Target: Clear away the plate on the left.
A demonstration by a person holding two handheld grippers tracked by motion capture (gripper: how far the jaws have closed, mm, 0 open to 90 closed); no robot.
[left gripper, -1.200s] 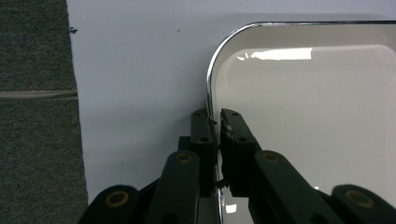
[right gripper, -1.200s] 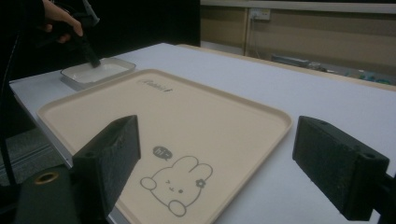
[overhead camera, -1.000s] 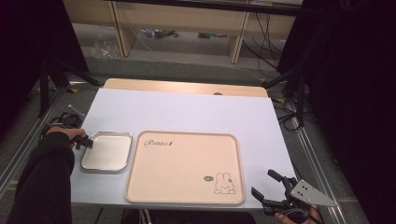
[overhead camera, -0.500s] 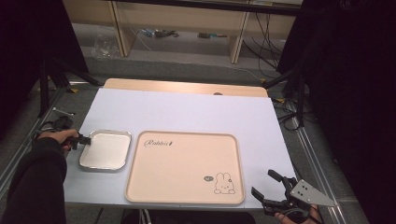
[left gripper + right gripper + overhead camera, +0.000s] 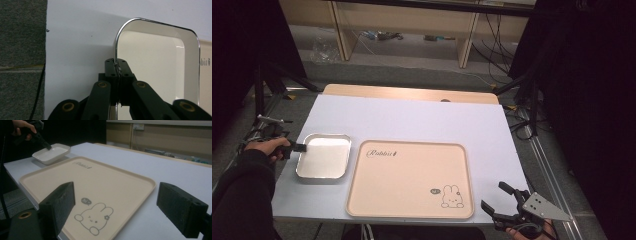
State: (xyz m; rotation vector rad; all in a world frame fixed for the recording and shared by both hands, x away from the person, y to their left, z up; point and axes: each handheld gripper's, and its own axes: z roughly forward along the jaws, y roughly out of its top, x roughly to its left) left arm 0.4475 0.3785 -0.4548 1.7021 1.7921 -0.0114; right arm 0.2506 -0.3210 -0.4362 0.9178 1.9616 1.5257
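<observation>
The small, shiny, rounded-corner metal tray lies on the white table at its near left, its left rim pinched by the left gripper. Just right lies a beige plastic tray lettered "Rabbit", with a rabbit drawing. The right gripper gapes wide, empty, partly cut off.

Left tongs clamped tight, right tongs spread wide, hovering low.

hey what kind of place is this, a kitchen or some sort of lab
Probably a lab or recording studio, not a kitchen: black curtains hang around the white table, cables trail over the carpeted floor, and stand legs flank it.
</observation>
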